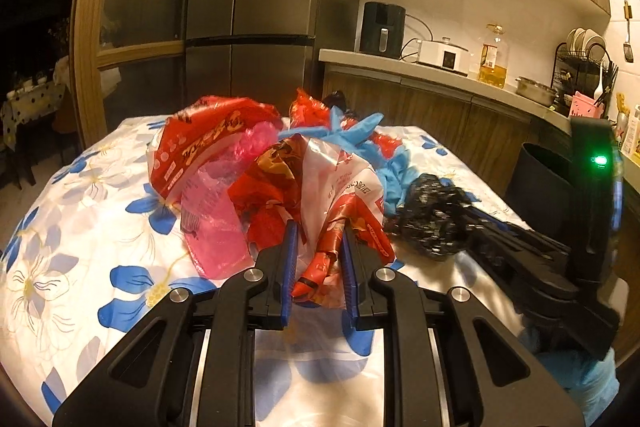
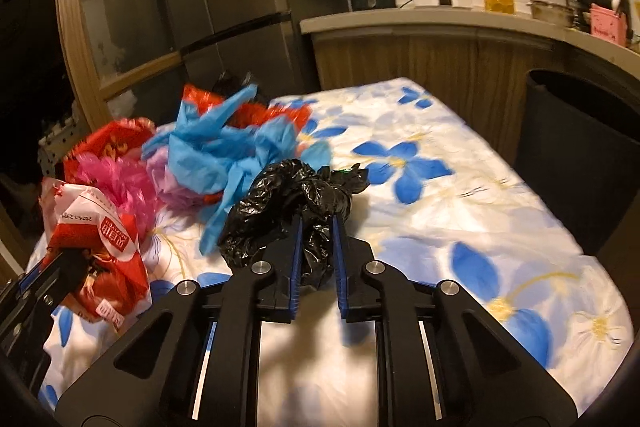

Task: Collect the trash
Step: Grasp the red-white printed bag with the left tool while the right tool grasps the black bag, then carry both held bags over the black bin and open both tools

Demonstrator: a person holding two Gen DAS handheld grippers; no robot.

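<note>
1. The left gripper (image 1: pixel 318 259) is clenched on a crumpled red and white plastic bag (image 1: pixel 340 195) at the near edge of the trash pile.
2. The right gripper (image 2: pixel 316 251) grips a crumpled black plastic bag (image 2: pixel 288 199), pinched between its blue pads (image 2: pixel 297 267).
3. The trash lies on a table under a blue-flowered tablecloth (image 2: pixel 460 211): a blue plastic bag (image 2: pixel 216 151), a pink bag (image 1: pixel 218 227), red wrappers (image 1: pixel 200 147).
4. A black bin (image 2: pixel 580 155) stands just beside the table's right edge.
</note>
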